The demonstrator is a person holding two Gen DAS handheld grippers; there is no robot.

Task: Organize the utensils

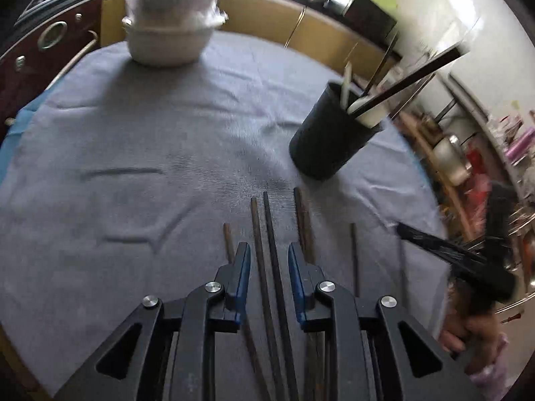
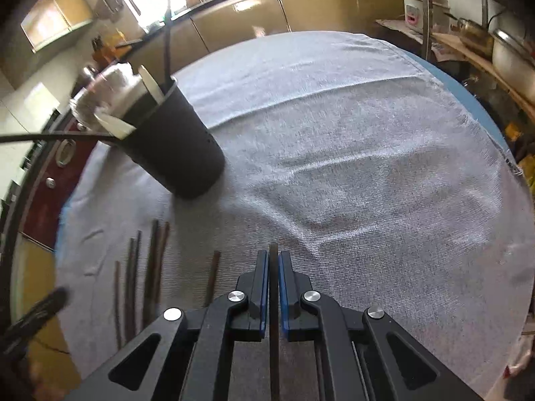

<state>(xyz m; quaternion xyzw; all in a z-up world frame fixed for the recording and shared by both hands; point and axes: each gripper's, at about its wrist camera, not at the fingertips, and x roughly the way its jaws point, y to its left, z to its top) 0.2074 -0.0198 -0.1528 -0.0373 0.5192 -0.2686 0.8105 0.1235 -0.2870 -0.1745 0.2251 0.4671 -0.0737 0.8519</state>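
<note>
The right gripper [image 2: 273, 260] is squeezed tight on one dark chopstick [image 2: 273, 300] that runs straight along its fingers. The black cup [image 2: 174, 143] stands ahead to its left, holding white spoons and dark sticks. The left gripper [image 1: 269, 254] is open over two loose chopsticks [image 1: 267, 234] on the grey cloth [image 1: 133, 167].

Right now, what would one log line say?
right gripper: shut on chopstick | left gripper: open over two chopsticks | holder: upright
</note>
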